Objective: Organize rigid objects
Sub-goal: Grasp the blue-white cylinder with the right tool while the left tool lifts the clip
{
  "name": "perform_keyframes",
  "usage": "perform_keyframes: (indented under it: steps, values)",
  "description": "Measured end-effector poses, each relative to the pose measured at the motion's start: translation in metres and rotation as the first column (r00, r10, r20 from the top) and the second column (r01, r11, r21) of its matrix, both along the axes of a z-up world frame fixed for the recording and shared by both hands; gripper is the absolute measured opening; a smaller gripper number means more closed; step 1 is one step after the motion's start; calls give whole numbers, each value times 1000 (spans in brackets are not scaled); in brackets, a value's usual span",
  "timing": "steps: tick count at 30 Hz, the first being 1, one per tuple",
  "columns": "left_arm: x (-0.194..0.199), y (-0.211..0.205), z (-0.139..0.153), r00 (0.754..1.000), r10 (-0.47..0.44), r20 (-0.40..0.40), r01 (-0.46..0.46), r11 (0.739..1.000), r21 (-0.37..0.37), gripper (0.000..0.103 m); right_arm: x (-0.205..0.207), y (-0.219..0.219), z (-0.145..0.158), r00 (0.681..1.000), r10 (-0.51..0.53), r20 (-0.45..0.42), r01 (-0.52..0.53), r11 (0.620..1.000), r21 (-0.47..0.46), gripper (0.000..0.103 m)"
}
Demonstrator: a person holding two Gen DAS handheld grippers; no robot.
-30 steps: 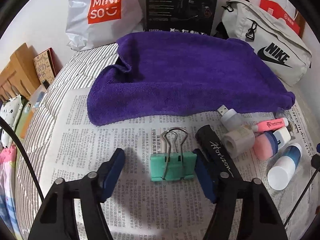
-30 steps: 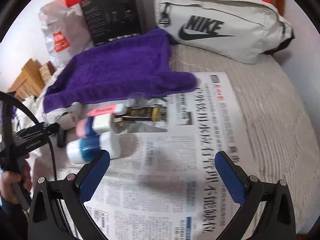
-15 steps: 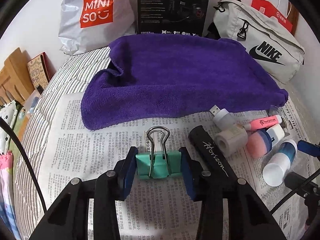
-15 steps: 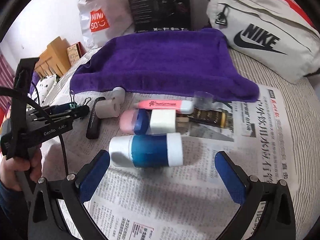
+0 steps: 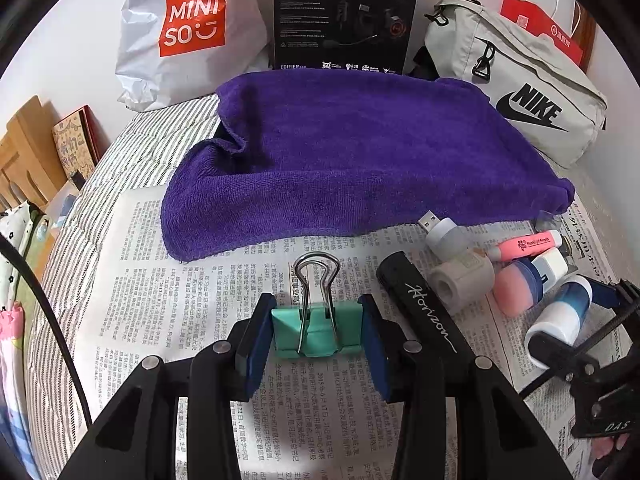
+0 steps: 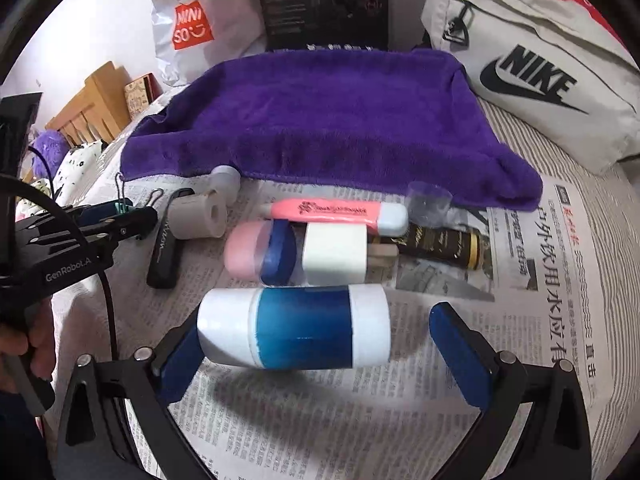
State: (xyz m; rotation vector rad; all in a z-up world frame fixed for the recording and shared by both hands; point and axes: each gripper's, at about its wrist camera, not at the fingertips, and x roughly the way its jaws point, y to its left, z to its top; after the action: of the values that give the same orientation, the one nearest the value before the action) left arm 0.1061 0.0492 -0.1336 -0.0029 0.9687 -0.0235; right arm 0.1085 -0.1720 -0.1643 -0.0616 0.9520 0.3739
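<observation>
My left gripper is shut on a green binder clip lying on the newspaper. My right gripper is open around a white and blue bottle lying on its side; the left pad is close to its end, the right pad stands apart. Beyond it lie a pink and blue container, a white charger, a pink highlighter, a grey tape roll and a black Horizon stick. A purple towel lies behind them.
A white USB plug lies at the towel's edge. A dark tube and a clear cap lie right of the highlighter. A Miniso bag, black box and Nike bag line the back.
My left gripper closed on the green binder clip. My right gripper moved left and forward from bare newspaper until its open fingers straddle the white and blue bottle.
</observation>
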Motion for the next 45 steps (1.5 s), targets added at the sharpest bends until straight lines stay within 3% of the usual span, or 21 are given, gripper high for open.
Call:
perform_keyframes:
  steps: [3,8,12,18,35,45]
  values:
    - [1,1,1,1000,1,-2,-1,1000,-8,40,-1,-3,2,1000,6,5,-6,999,32,77]
    - [1,2,2,1000,1,-1,-1,1000,-16,40,-3,-10,6,1000,6,0,-6,1000,18,77]
    - [-1,5,4,1000,-3,-6,2,998,-63,40,-4,-22,11,1000,-14,1,14,1000,0,77]
    - [-6,5,14,1000,-5,-1,5,999,-40,40,-6,-39,20,999,-36,6,36,999,-10,77]
    - [-26,25,74,997,36,75,-33,999,-35,40,-17,-57,62,999,-34,39,33,999,29,77]
    - [0,21,109,995,10,103,-6,999,-38,40,4,-58,104,995,-50,82,45,997,64,77]
